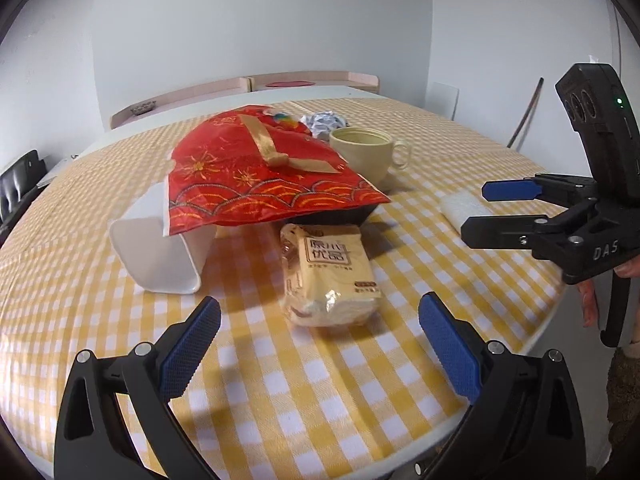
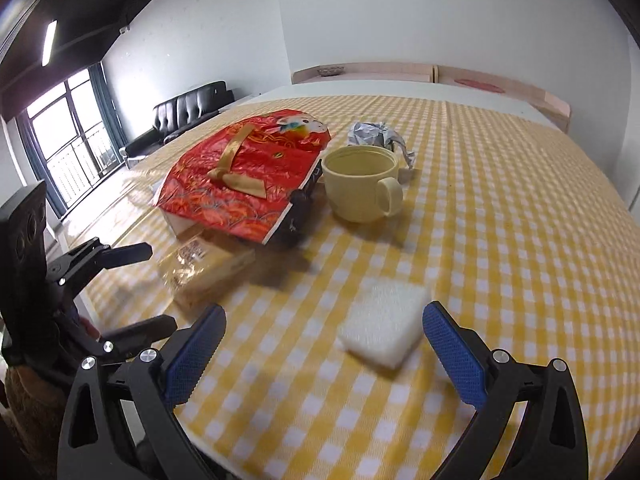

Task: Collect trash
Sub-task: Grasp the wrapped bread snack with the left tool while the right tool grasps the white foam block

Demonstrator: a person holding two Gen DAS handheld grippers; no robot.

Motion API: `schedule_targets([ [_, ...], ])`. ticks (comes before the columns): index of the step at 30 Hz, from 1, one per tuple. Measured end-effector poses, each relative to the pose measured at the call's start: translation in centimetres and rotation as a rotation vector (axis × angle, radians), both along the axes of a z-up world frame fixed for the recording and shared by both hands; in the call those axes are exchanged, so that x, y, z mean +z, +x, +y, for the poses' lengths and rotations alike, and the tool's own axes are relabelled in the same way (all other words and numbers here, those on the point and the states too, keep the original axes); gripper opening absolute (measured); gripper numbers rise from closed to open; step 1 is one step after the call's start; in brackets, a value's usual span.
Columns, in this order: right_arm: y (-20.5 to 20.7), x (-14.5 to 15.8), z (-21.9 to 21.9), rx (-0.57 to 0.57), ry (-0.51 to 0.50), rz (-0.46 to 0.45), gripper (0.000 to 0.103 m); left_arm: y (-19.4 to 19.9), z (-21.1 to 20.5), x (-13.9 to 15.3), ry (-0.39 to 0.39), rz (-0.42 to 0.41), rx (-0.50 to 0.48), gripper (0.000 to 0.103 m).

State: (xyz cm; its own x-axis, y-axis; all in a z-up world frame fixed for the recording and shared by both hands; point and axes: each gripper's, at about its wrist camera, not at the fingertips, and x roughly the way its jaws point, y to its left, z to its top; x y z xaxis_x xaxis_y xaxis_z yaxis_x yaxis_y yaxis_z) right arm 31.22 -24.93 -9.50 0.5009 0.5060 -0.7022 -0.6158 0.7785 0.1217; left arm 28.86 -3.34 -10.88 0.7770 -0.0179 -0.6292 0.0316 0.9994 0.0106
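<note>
Left tongs (image 1: 320, 316) spread wide, gripping nothing, tissue pack (image 1: 328, 276) lying just ahead between the tips; right tongs (image 2: 324, 324) equally wide and empty, white foam pad (image 2: 382, 326) resting between their fingers

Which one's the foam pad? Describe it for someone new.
On the yellow-checked tablecloth, start at the cream mug and come toward the near edge. The white foam pad lies flat there, alone, before the open right gripper: plain white, squarish, unprinted.
</note>
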Motion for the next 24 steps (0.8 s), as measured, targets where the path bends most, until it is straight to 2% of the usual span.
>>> schedule_targets([
  [3, 0.8, -0.7, 0.6, -0.019, -0.022, 0.005, 0.099, 0.5, -0.2, -0.1, 0.018, 0.0, 0.015, 0.098],
  [4, 1.2, -1.0, 0.6, -0.02, -0.024, 0.015, 0.099, 0.7, -0.2, 0.0, 0.024, -0.005, 0.027, 0.095],
  [5, 1.4, -1.2, 0.8, -0.028, -0.033, 0.018, 0.099, 0.9, -0.1, 0.0, 0.027, -0.014, 0.048, 0.086],
  [7, 1.7, -1.7, 1.1, -0.027, -0.052, 0.012, 0.093, 1.4, -0.2, -0.2, 0.04, -0.018, 0.067, 0.076],
  [8, 1.6, -2.0, 1.3, -0.013, -0.065, 0.015, 0.067, 1.5, -0.2, -0.4, 0.033, -0.008, 0.061, 0.061],
  [9, 1.6, -2.3, 1.4, -0.012, -0.08, 0.023, 0.038, 1.6, -0.1, -0.6, 0.015, 0.004, 0.045, 0.052],
  [11, 1.3, -2.2, 1.3, -0.02, -0.087, 0.008, 0.038, 1.6, 0.1, -0.6, 0.004, 0.003, 0.049, 0.041],
  [14, 0.6, -1.8, 0.9, -0.015, -0.065, 0.014, 0.038, 1.1, 0.0, -0.2, 0.015, -0.012, 0.033, 0.04],
  [18, -0.7, -0.8, -0.2, -0.028, -0.062, -0.01, 0.038, -0.3, 0.2, 0.5, -0.028, -0.024, -0.001, 0.04],
  [24, -2.8, 0.4, -1.5, -0.03, -0.053, -0.024, 0.038, -2.3, -0.2, 1.7, -0.041, -0.043, -0.008, 0.039],
])
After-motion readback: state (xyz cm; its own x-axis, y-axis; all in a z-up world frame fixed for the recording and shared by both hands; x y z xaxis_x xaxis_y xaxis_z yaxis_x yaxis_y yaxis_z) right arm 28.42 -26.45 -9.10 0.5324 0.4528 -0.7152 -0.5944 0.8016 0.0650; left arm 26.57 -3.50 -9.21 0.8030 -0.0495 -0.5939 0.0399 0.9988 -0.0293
